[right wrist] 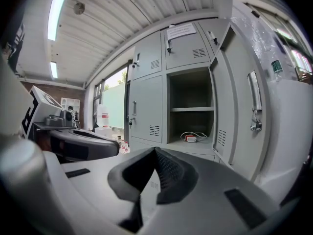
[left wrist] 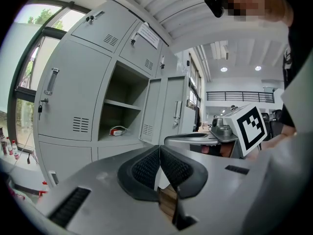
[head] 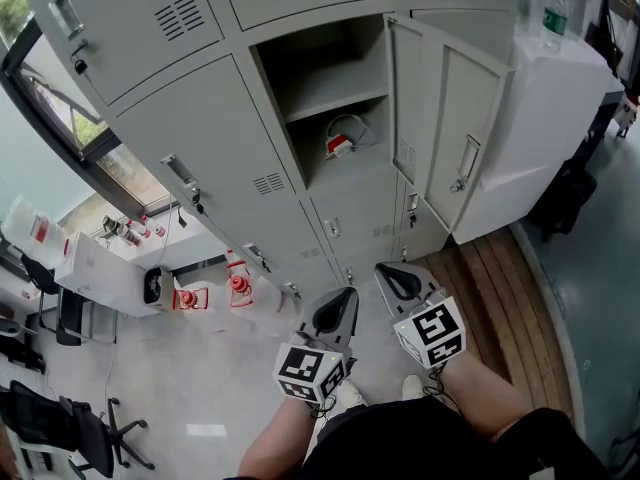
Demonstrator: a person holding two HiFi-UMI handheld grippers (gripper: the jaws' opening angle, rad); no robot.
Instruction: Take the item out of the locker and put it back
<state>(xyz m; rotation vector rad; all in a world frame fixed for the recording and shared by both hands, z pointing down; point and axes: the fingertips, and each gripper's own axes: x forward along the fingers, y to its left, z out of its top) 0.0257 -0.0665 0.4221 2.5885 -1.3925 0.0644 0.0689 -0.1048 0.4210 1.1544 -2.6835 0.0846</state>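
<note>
Ahead of your left gripper and right gripper, well apart from both, the locker stands with its door swung open. The item, red and white with a looped cable, lies on the lower shelf of the open compartment, far beyond both sets of jaw tips.

Both grippers: jaws pressed together, nothing between them.

Judgement: access is ready. Take-out is not yet begun, and put-back is also left. You must close the distance and part one gripper's jaws first.
</note>
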